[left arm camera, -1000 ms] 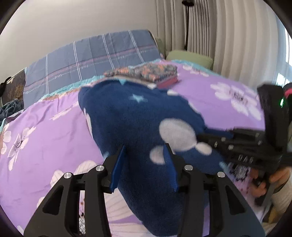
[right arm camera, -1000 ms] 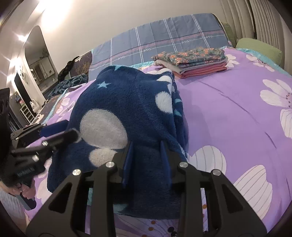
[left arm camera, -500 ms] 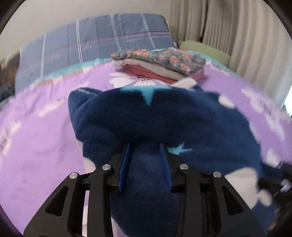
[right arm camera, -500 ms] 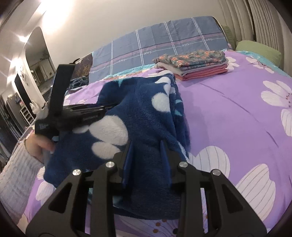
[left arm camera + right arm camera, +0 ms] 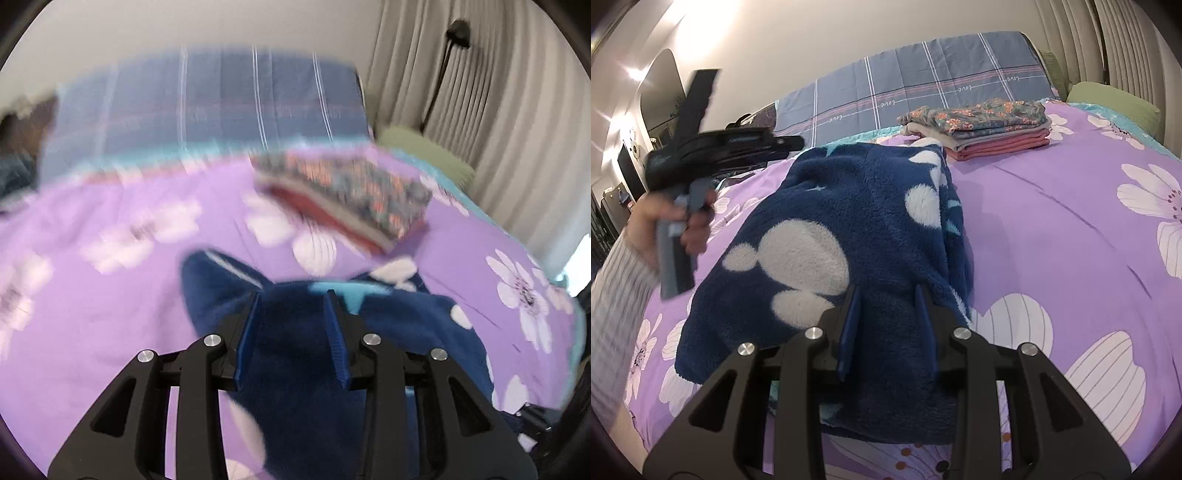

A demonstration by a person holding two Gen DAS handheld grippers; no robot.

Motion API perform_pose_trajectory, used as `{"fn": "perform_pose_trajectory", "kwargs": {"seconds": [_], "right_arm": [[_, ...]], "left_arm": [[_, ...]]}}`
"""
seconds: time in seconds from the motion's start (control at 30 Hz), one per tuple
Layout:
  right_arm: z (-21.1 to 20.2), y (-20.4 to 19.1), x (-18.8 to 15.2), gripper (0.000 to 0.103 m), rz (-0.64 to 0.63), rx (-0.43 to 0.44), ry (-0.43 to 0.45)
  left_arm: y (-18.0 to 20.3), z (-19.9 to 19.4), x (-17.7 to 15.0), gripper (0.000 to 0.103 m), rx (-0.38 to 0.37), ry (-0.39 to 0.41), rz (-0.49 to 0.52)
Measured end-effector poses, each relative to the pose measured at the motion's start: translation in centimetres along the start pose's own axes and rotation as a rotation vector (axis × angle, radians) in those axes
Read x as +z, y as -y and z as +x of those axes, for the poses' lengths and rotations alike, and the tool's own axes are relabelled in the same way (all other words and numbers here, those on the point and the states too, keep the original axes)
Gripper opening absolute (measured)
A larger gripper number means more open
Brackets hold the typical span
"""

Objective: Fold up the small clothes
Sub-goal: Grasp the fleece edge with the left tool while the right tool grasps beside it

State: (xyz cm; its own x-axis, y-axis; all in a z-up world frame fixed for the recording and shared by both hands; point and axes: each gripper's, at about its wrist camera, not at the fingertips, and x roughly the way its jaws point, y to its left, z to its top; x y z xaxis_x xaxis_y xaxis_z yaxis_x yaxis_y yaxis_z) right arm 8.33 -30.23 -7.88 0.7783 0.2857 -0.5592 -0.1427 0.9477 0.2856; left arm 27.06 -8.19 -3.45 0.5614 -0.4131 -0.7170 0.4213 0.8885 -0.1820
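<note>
The navy fleece garment (image 5: 849, 229), dotted with white blobs and pale blue stars, is lying on the purple flowered bedspread (image 5: 1071, 229), just in front of the stack of folded clothes (image 5: 982, 125) near the plaid headboard cover (image 5: 923, 77). The right tongs (image 5: 886, 325) are pinching the garment's near edge between their blue pads. The left tongs (image 5: 291, 339), whose jaws have just been closing, are gripping a fold of the same fleece while a hand (image 5: 676, 225) is carrying them above the garment's left side.
</note>
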Motion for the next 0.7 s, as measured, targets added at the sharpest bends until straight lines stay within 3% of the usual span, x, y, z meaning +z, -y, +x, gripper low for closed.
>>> {"fn": "perform_pose_trajectory", "kwargs": {"seconds": [0.07,0.13,0.37,0.5,0.7], "right_arm": [[0.0,0.0,0.0,0.031,0.001,0.000,0.003],[0.2,0.0,0.0,0.031,0.007,0.001,0.007],[0.3,0.2,0.3,0.031,0.005,0.003,0.000],[0.4,0.1,0.2,0.031,0.004,0.000,0.004],[0.3,0.2,0.2,0.031,0.007,0.001,0.000]], "left_arm": [[-0.4,3.8,-1.0,0.037,0.000,-0.114,0.026],[0.7,4.7,-1.8,0.037,0.009,-0.052,0.122],[0.7,4.3,-1.8,0.038,0.049,-0.029,0.098],[1.9,4.8,-2.5,0.038,0.124,0.004,0.182],[2.3,3.8,-1.3,0.038,0.150,-0.029,0.158]]}}
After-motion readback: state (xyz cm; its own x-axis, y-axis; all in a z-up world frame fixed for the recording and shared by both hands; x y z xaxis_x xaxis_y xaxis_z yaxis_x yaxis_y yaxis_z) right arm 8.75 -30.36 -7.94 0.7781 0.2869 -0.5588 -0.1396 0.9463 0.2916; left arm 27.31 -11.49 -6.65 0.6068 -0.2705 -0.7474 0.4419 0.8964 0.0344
